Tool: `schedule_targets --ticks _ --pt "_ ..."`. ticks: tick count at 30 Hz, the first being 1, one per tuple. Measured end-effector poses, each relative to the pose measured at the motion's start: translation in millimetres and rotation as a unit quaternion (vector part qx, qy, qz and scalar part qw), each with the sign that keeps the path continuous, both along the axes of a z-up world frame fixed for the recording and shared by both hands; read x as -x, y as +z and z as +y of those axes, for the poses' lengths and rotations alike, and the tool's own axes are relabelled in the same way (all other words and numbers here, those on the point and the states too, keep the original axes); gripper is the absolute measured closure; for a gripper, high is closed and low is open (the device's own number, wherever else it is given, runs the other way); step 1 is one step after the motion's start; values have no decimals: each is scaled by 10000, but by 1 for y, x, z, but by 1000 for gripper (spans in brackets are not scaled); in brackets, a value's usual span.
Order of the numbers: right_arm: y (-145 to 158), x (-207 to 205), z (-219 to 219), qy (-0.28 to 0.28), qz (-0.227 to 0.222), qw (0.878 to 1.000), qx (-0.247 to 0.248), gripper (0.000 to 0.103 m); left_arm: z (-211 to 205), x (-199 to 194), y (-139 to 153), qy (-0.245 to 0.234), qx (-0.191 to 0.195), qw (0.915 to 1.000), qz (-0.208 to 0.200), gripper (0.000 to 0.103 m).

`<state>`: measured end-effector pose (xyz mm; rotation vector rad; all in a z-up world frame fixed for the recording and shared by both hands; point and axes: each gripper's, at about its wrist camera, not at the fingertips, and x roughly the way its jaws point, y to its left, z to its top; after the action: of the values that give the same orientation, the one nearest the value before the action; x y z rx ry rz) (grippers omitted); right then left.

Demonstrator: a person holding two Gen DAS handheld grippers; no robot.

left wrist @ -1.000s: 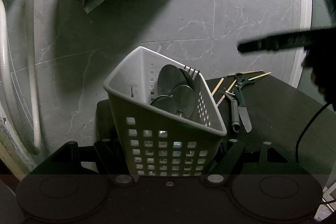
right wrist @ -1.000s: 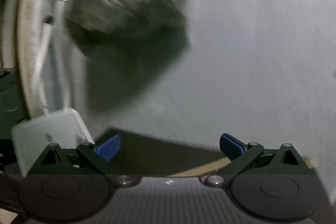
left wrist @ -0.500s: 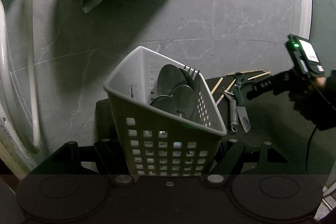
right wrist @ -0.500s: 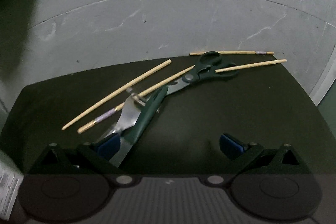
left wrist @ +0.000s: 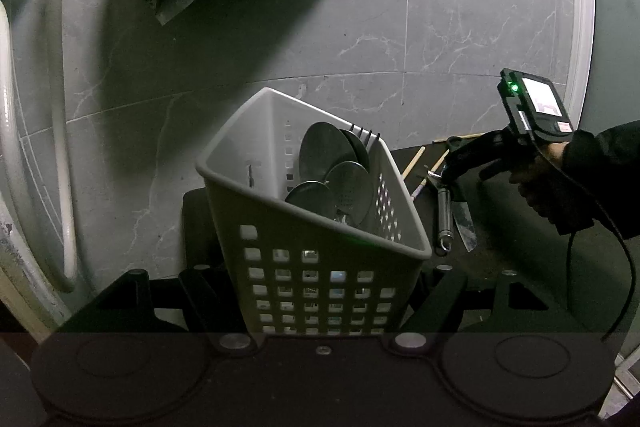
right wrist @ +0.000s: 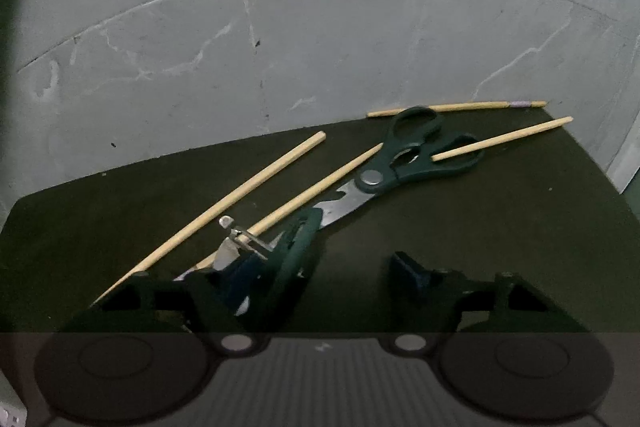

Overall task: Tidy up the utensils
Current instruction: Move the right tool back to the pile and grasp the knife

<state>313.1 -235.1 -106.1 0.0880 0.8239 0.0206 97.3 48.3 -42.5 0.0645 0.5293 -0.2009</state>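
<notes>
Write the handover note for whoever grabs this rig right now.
Left hand-held gripper: shut on the white basket, which holds spoons and a fork.
Right hand-held gripper: jaws have just been closing, not yet gripping; the green-handled knife lies between them.
On the dark table: scissors, four chopsticks, a peeler.
Done: spoons and fork stowed. Left: everything on the table.

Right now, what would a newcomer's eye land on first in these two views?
The white perforated basket fills the middle of the left wrist view, clamped in the left gripper and holding round metal utensil heads. In the right wrist view, green-handled scissors lie among pale chopsticks on a dark table. The right gripper, its jaws just closing, reaches low over a green-handled knife.
</notes>
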Motion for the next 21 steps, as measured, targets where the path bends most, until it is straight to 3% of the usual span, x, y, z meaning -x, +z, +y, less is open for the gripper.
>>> schedule_targets --ticks 2,21 --pt "-2 -1 3 34 10 10000 26 41 0 0 0 -1 0 10000 -1 27" --pt "0 11 10 11 -123 9999 -34 75 0 0 1 -1 0 10000 1 27"
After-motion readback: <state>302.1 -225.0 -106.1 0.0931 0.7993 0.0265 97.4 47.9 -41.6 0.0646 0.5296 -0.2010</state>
